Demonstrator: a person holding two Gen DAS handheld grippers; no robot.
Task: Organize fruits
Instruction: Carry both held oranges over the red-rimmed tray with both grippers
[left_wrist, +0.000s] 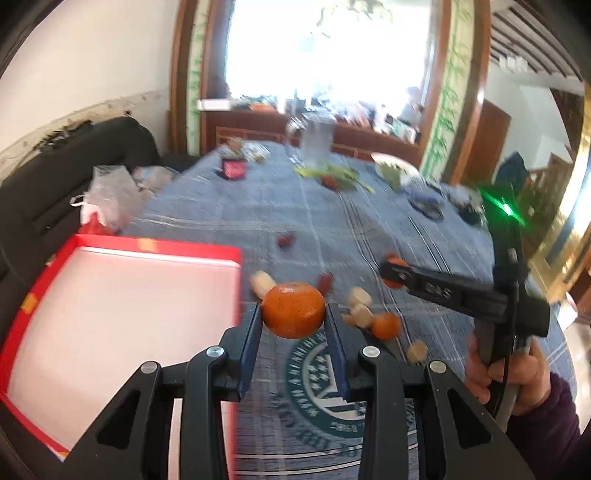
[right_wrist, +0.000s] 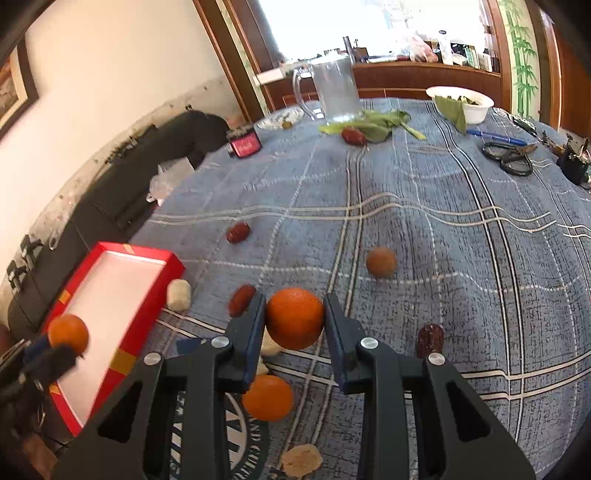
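I have one orange clamped in my left gripper beside the red box, which sits at the surface's left edge with nothing inside. My right gripper is closed on a second orange above the cloth. Below it lie a third orange, pale chunks, dark red dates and a brownish round fruit. At the far edge stand a glass pitcher, greens and a white bowl holding leaves.
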